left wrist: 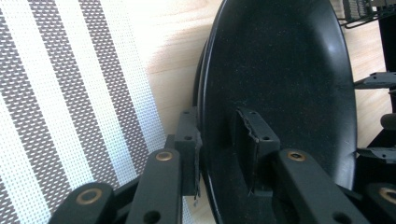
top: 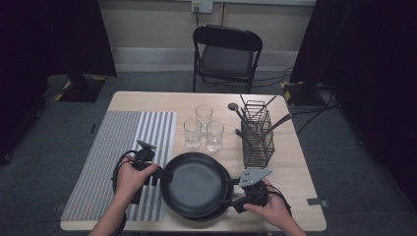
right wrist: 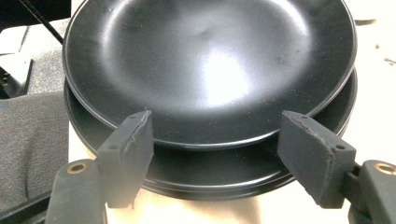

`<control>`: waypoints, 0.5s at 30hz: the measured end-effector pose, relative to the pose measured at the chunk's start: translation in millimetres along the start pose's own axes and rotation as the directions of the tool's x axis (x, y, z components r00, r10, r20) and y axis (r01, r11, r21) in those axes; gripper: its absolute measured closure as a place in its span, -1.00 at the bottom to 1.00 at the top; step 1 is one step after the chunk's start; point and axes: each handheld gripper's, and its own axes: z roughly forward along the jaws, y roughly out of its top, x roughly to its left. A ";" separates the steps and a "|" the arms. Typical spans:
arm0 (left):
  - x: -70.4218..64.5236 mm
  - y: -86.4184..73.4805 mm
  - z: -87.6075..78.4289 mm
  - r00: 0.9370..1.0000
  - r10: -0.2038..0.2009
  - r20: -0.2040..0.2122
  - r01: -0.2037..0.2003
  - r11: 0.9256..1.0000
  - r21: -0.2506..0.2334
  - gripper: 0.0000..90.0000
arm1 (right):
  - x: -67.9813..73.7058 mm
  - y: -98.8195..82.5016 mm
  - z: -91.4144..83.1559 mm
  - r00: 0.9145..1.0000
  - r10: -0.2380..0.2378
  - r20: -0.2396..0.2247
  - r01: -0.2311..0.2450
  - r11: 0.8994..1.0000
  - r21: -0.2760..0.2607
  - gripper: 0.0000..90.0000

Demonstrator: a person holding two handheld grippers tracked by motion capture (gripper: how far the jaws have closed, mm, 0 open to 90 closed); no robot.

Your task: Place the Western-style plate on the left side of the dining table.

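Top black plate gripped at its left rim, right tongs wide at the stack

A stack of black plates sits at the near edge of the wooden table (top: 290, 162), between the person's two hands. The top plate (top: 195, 183) is round, so it has no long axis; it lies face up and sits shifted a little off the lower plates (top: 216, 215), whose rims peek out beneath it. In the right gripper view at least two rims show under the top plate; the exact count of the stack cannot be told.

The left gripper (top: 158, 175) comes in level from the left. Its jaws straddle the top plate's left rim, one pad on the inside of the plate and the other outside under the rim, drawn narrow, but the left gripper view does not show whether both pads press on it. The right gripper (top: 231, 191) points at the stack's right side with its jaws spread wide, one pad on each side of the plates' edge, not clamping.

Behind the plates stand three clear glasses (top: 202, 128), upright, close together and empty. To their right a black wire basket (top: 257, 140) holds several dark utensils, handles leaning out. A striped placemat (top: 128, 147) covers the table's left part, and one black folding chair (top: 227, 54) stands beyond the table
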 end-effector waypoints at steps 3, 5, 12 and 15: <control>-1.0 0.7 -7.6 0.999 -0.003 0.034 0.004 1.000 -0.029 0.58 | 1.4 -0.4 2.5 1.000 -0.012 0.006 0.012 1.000 0.017 -0.44; -3.5 0.8 -11.0 0.999 -0.012 0.050 0.014 0.999 -0.032 0.58 | 2.4 -0.1 4.4 1.000 -0.021 0.012 0.020 0.999 0.025 -0.44; -5.7 0.4 -14.1 0.998 0.027 0.059 -0.024 0.998 -0.049 0.50 | 2.1 -0.5 5.6 1.000 -0.020 0.013 0.020 0.999 0.031 -0.44; -6.4 -1.0 -13.6 0.998 0.007 0.067 -0.002 0.997 -0.077 0.50 | 2.0 -0.2 6.1 1.000 -0.019 0.014 0.019 0.999 0.031 -0.45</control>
